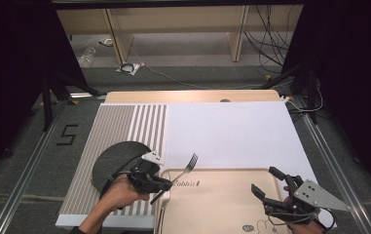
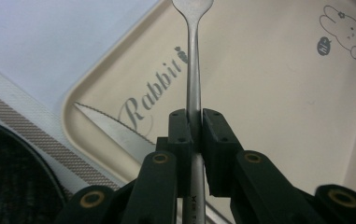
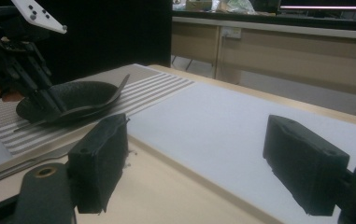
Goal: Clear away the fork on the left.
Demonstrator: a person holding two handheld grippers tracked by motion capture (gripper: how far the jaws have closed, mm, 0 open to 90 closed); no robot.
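Observation:
My left gripper (image 1: 167,184) is shut on the handle of a metal fork (image 1: 189,165), held over the top left corner of a beige tray (image 1: 222,200). The fork's tines point up and to the right, toward the white mat. In the left gripper view the pads (image 2: 213,135) squeeze the fork (image 2: 192,56) mid-handle, and a serrated knife (image 2: 115,130) lies in the tray (image 2: 269,93) along its left rim. My right gripper (image 1: 266,187) hovers open over the tray's right side; its jaws (image 3: 199,163) stand wide apart with nothing between them.
A black round plate (image 1: 117,161) rests on a striped placemat (image 1: 120,122) left of the tray. Behind the tray spreads a white mat (image 1: 227,131). Printed on the tray are "Rabbit" (image 2: 154,88) and a bunny drawing (image 2: 348,30).

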